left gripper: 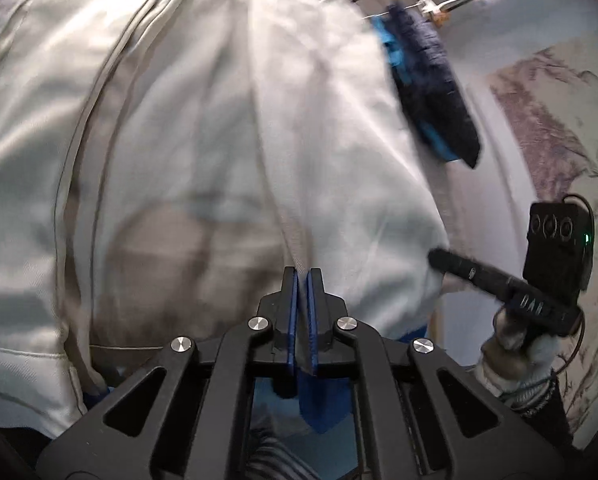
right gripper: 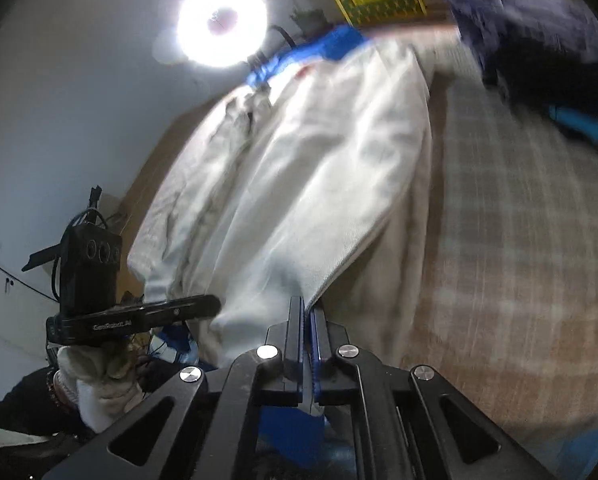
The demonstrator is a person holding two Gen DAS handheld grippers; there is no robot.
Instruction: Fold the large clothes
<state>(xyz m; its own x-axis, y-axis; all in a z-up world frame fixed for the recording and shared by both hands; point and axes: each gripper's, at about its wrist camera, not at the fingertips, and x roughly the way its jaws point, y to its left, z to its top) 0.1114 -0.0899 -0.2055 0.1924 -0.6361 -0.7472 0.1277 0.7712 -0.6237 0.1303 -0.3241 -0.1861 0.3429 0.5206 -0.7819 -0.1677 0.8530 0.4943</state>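
White garment (left gripper: pixel 227 128) with blue trim hangs lifted between the two claws, both views blurred. In the left wrist view it fills nearly the whole picture, its seam running down into the left claw (left gripper: pixel 303 280), whose blue-padded fingers are pressed together on a fold of the cloth. Far right in that view the right claw (left gripper: pixel 439 258) meets the garment's edge, held by a gloved hand (left gripper: pixel 519 344); whether its fingers are closed there cannot be told. The right wrist view settles it: the right claw (right gripper: pixel 307 308) is clamped on the garment's (right gripper: pixel 299 168) near edge. Only this view shows the plaid bed cover (right gripper: pixel 519 240) lying to the right, a dark blue garment (right gripper: pixel 539 36) at far right, and a ring light (right gripper: pixel 221 24) glaring far left.
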